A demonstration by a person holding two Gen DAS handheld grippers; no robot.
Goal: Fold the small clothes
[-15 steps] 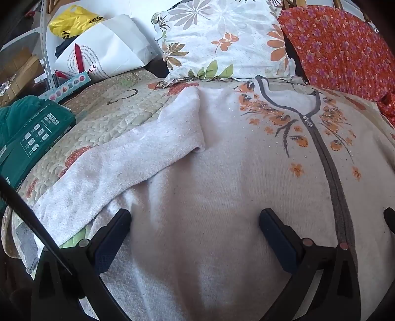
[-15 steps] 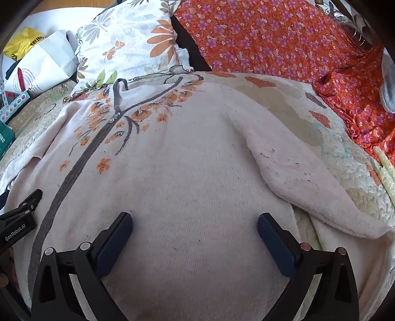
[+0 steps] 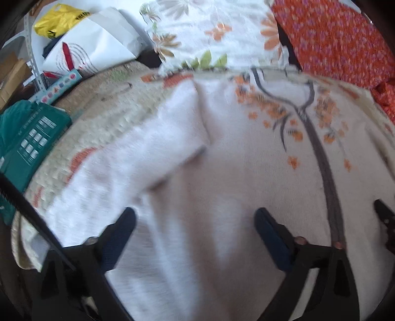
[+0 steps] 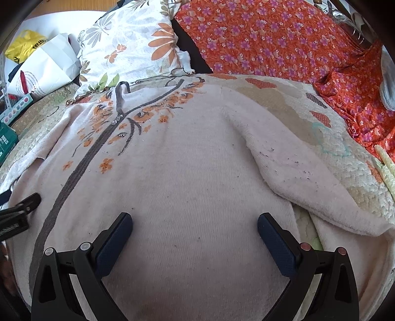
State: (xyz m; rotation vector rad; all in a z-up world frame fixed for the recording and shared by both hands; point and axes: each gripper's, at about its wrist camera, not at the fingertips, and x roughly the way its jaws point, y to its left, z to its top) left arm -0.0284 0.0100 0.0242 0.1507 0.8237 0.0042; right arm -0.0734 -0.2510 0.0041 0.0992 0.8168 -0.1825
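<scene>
A pale pink cardigan (image 3: pixel 222 187) (image 4: pixel 192 172) lies flat, front up, on a quilted bed cover, with a grey zip band and orange flower embroidery near the collar. Its left sleeve (image 3: pixel 118 177) runs out toward the bed's left side, and its right sleeve (image 4: pixel 303 177) slants down to the right. My left gripper (image 3: pixel 195 222) hovers open over the garment's left half, nothing between its fingers. My right gripper (image 4: pixel 195 224) hangs open above the right half, likewise holding nothing. The left gripper's tip (image 4: pixel 27 202) shows at the right wrist view's left edge.
A floral pillow (image 4: pixel 133 49) and an orange flowered cloth (image 4: pixel 284 44) lie beyond the collar. At the left are a white paper bag (image 3: pixel 96 49), a yellow bag (image 3: pixel 59 22) and a green box (image 3: pixel 32 140). The quilted cover (image 4: pixel 328 138) shows around the garment.
The left wrist view has shifted slightly and gone blurred, so the left gripper is moving. The right view and the cardigan look the same.
</scene>
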